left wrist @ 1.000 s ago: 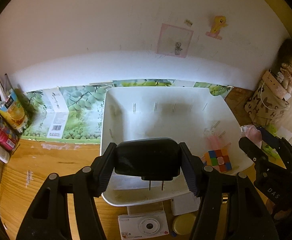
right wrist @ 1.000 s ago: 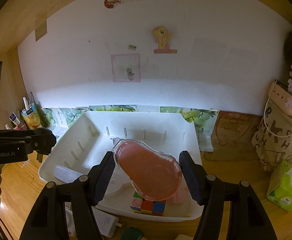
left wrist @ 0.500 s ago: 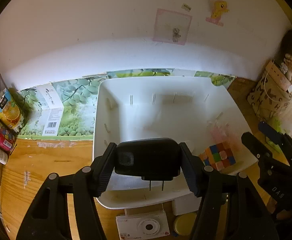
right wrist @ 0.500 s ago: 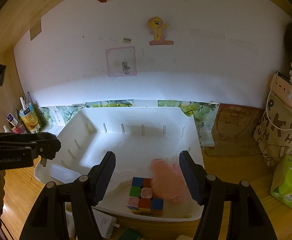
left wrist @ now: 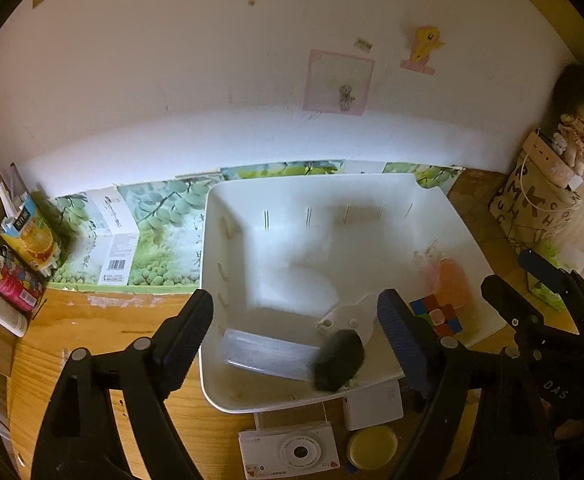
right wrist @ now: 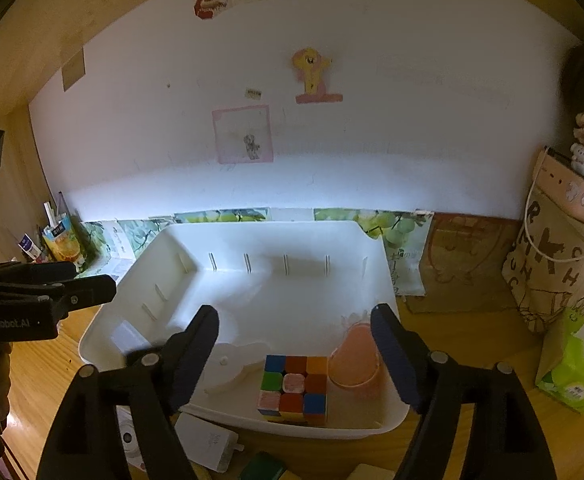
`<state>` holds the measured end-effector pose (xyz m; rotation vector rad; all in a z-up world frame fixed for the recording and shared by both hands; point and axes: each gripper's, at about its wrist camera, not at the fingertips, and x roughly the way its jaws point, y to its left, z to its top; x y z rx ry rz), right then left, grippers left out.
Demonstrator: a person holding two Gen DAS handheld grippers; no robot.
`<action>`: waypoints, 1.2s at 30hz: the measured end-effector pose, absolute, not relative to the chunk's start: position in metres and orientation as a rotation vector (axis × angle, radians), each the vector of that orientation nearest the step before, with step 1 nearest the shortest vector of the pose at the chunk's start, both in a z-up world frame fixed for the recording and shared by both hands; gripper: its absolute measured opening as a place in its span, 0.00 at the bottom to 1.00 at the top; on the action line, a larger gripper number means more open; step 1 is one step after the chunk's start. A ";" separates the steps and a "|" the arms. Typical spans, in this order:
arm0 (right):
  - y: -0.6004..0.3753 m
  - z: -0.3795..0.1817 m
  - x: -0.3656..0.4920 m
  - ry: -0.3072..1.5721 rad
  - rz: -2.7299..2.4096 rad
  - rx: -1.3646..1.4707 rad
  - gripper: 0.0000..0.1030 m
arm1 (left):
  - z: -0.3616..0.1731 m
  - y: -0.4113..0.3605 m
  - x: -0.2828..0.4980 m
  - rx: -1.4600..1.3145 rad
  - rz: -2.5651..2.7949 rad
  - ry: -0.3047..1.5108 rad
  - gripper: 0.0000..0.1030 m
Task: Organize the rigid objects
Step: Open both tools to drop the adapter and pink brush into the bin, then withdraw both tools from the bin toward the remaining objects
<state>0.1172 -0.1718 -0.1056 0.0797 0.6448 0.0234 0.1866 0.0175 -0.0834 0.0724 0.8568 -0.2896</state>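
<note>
White bin [left wrist: 227, 240] on the table [left wrist: 91, 320], receiving rigid objects. The black plug adapter [left wrist: 339, 360], blurred, lies at the bin's near edge beside a clear box [left wrist: 267, 354]; the pink bottle [right wrist: 356, 356] rests at near right, touching the colour cube [right wrist: 294, 384]. Left gripper [left wrist: 296, 332] and right gripper [right wrist: 294, 344]: jaws have just been opening and stand apart, empty, where each earlier clasped its item. Both deposits judged complete; a small camera [left wrist: 292, 450], white charger [left wrist: 372, 404] and yellow tin [left wrist: 372, 442] remain outside.

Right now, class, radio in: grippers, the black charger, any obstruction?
Left gripper open, jaws just widened. Right gripper open, empty. Black plug-in charger inside white plastic bin, blurred. Nothing blocking.
</note>
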 end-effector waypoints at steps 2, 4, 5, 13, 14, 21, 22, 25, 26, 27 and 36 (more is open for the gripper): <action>-0.172 -0.103 0.115 0.640 0.021 0.078 0.78 | -0.079 0.018 0.182 0.082 -0.288 0.839 0.84; -0.171 -0.099 0.111 0.631 0.016 0.074 0.78 | -0.075 0.018 0.178 0.087 -0.288 0.822 0.84; -0.171 -0.097 0.110 0.627 0.013 0.073 0.78 | -0.072 0.019 0.175 0.088 -0.290 0.810 0.84; -0.169 -0.079 0.089 0.584 -0.003 0.062 0.78 | -0.051 0.027 0.155 0.081 -0.296 0.735 0.84; -0.169 -0.076 0.085 0.576 -0.005 0.060 0.78 | -0.048 0.029 0.151 0.079 -0.294 0.723 0.84; -0.166 -0.062 0.064 0.539 -0.018 0.052 0.79 | -0.031 0.042 0.127 0.054 -0.295 0.674 0.84; -0.166 -0.060 0.061 0.535 -0.019 0.052 0.79 | -0.030 0.043 0.124 0.049 -0.296 0.669 0.84; -0.163 -0.055 0.051 0.524 -0.027 0.046 0.79 | -0.027 0.048 0.114 0.035 -0.302 0.663 0.84; -0.162 -0.054 0.048 0.521 -0.029 0.043 0.79 | -0.027 0.049 0.110 0.031 -0.303 0.662 0.84; -0.161 -0.053 0.044 0.518 -0.032 0.040 0.79 | -0.027 0.050 0.107 0.029 -0.305 0.661 0.84; -0.155 -0.058 0.013 0.539 -0.053 0.073 0.80 | -0.036 0.055 0.076 0.061 -0.313 0.691 0.84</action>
